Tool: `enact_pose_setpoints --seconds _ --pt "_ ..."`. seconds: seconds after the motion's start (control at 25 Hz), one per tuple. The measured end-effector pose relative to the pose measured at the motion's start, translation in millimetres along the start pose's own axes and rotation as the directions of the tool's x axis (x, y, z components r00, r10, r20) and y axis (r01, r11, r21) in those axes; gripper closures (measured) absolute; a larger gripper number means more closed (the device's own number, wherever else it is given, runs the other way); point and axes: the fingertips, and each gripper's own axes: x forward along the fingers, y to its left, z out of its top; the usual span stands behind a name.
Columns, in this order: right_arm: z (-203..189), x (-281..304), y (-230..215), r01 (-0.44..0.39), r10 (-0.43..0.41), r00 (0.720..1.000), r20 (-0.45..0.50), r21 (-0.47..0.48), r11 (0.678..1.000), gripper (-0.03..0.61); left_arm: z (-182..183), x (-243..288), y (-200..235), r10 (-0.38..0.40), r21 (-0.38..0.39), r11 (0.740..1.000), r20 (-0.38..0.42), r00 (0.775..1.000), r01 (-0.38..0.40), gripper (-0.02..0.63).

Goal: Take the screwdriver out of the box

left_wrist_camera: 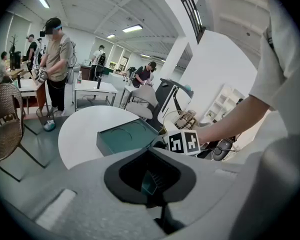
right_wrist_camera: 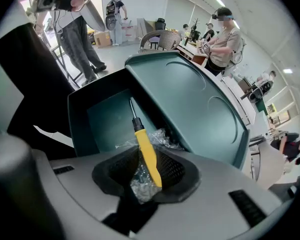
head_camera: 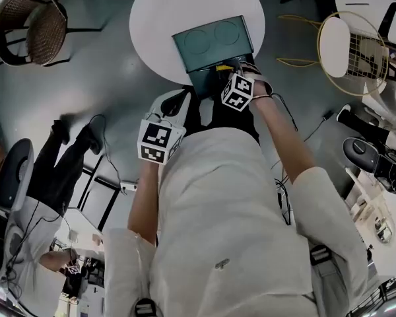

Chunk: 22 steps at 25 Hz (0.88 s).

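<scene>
A teal box (head_camera: 214,41) stands with its lid raised on the round white table (head_camera: 158,12). Inside the box base (right_wrist_camera: 105,119) lies the screwdriver (right_wrist_camera: 147,154), yellow handle towards me, on a crumpled clear plastic bag (right_wrist_camera: 140,184). My right gripper (right_wrist_camera: 147,171) points steeply down into the box, open, and the handle lies between its jaws without being pressed. In the head view the right gripper (head_camera: 228,70) is over the screwdriver (head_camera: 222,67). My left gripper (head_camera: 173,104) hangs short of the table's near edge, close to my body; its dark mouth (left_wrist_camera: 152,176) does not show how the jaws stand.
A wicker chair (head_camera: 30,25) stands at the far left and a wire chair (head_camera: 353,45) at the right, with cables on the floor. Another person stands at the left (head_camera: 59,157). Several people and desks (left_wrist_camera: 92,86) fill the room beyond the table.
</scene>
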Motion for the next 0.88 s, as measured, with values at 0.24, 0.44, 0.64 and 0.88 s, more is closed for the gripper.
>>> enact_pose_setpoints --seconds 0.24,0.44,0.64,0.88 --pt "1 13 4 -0.005 0.002 0.999 -0.036 -0.084 0.996 0.492 -4 -7 6 0.036 -0.019 0.999 0.013 0.999 -0.036 0.603" --pt "2 9 7 0.001 -0.008 0.999 -0.046 -0.133 0.991 0.494 -6 -12 7 0.058 -0.024 0.998 0.026 0.998 -0.057 0.603" --pt "0 -10 9 -0.013 0.006 0.999 -0.052 -0.137 0.991 0.495 -2 -9 2 0.041 -0.012 0.999 0.038 0.998 -0.04 0.603" --pt "5 -43 17 -0.012 0.011 1.0 -0.014 -0.069 0.998 0.495 9 -2 4 -0.015 0.049 0.999 0.056 0.998 0.012 0.603"
